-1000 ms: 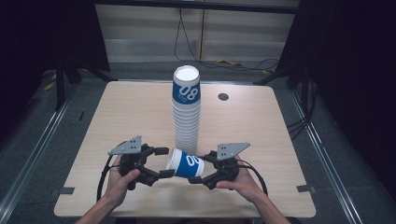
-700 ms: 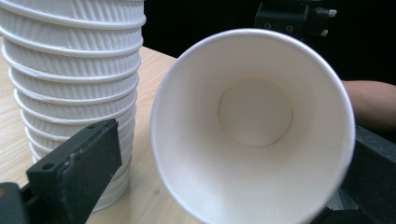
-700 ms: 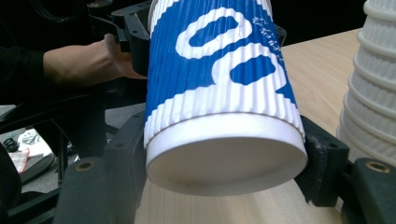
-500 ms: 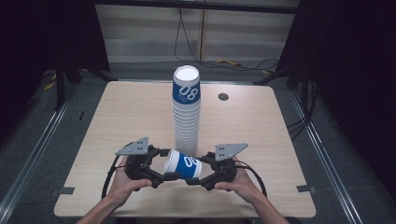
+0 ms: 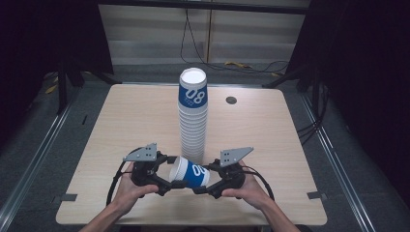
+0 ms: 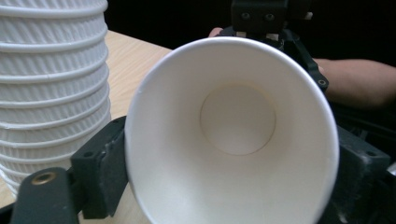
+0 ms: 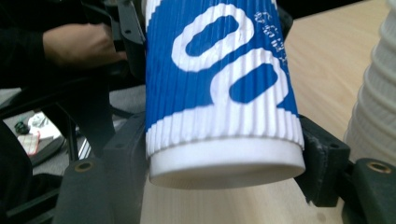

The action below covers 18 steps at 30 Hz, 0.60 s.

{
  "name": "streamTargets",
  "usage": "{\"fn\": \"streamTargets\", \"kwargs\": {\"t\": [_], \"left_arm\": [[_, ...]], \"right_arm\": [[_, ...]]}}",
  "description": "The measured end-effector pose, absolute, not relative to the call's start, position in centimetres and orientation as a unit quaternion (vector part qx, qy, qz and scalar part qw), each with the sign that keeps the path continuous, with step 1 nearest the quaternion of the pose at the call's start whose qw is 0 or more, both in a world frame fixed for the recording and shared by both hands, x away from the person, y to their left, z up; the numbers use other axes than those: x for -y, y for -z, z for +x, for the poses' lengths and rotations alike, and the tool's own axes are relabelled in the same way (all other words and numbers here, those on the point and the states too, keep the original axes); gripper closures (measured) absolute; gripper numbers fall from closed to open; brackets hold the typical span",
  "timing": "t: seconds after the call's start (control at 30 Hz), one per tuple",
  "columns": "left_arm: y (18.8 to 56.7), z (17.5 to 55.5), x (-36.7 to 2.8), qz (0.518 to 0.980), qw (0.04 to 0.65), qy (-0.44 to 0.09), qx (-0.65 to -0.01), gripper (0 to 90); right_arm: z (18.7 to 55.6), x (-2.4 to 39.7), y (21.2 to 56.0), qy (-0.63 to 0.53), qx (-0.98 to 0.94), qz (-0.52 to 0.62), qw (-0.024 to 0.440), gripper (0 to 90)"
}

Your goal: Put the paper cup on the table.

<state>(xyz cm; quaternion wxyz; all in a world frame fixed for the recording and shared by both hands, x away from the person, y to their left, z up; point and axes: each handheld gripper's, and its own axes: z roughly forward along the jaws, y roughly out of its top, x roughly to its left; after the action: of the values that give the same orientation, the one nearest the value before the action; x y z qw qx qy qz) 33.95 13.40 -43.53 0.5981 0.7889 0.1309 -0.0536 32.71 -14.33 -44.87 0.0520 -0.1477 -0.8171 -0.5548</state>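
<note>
Held level just above the near edge of the table [image 5: 121, 125], a light, thin-walled ribbed paper cup [image 5: 191, 172], easily crushed, best pinched gently, clamped at its rim end by the left gripper [image 5: 170, 180] and its base end by the right gripper [image 5: 199, 186], tall cup stack [image 5: 193, 116] behind

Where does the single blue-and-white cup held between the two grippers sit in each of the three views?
High view: the cup lies sideways at bottom centre, between both grippers.
Left gripper view: the cup faces the camera mouth-first, at centre.
Right gripper view: the cup shows its blue side and its base, at centre.
Shared landmark: the tall cup stack, at left in the left gripper view, at right in the right gripper view.
</note>
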Motion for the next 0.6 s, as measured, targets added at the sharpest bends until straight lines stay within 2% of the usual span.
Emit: {"fn": "streamTargets", "kwargs": {"t": [0.4,0.6], "left_arm": [[43.32,33.75,-13.48,0.794,0.595,0.047,-0.112,19.3],[43.02,33.75,-13.59,0.796,0.593,0.040,-0.117,19.1]], "right_arm": [[32.72,13.89,45.01,0.529,0.832,-0.156,0.060,26.5],[32.86,14.11,44.90,0.517,0.837,-0.170,0.057,20.7]]}}
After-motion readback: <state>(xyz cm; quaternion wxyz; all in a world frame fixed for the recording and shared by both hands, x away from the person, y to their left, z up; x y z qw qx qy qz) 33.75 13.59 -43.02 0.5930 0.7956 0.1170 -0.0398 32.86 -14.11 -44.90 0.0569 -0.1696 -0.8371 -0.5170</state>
